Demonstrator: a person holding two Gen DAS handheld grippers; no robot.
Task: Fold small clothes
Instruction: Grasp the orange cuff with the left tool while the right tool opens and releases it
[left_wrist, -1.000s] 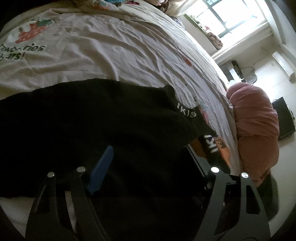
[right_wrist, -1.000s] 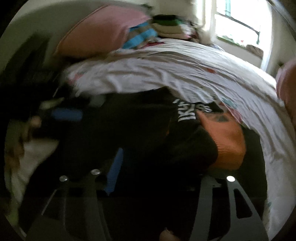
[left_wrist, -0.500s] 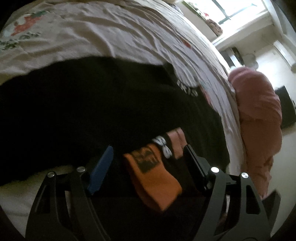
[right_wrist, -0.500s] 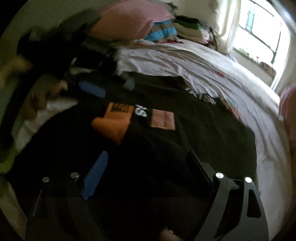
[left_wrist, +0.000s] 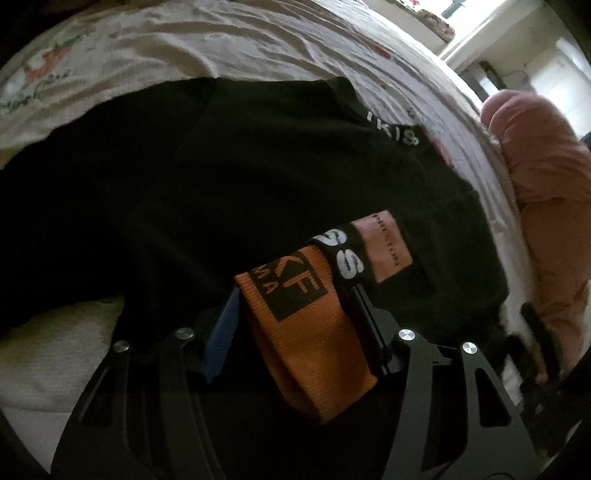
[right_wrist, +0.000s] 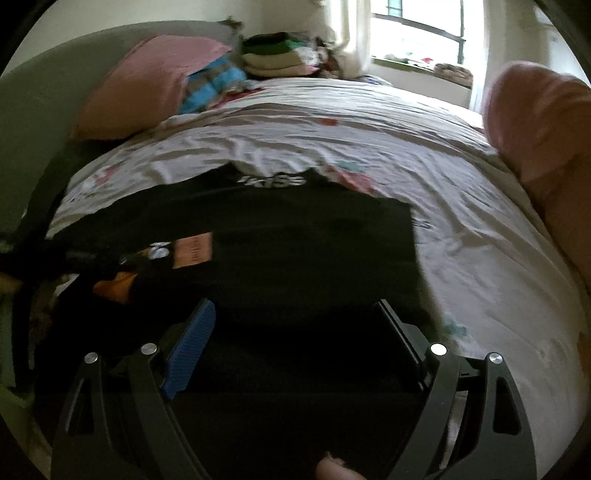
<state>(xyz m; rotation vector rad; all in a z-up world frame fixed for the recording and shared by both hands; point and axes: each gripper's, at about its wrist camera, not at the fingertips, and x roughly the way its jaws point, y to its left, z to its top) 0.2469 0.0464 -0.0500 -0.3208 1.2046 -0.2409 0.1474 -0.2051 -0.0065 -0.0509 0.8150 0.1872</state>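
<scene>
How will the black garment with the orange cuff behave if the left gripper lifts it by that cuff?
Probably floppy: the black garment lies flat and creased on the bed sheet. The orange cuff already bends between the closing jaws of the left gripper, so the rest would likely hang and unfold. It looks thin, so likely light.

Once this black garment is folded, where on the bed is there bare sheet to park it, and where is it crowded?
Bare sheet lies right of the black garment, up to the pink bedding roll, and beyond its lettered edge toward the window. The head end is crowded: pink pillow, striped cloth, folded pile.
</scene>
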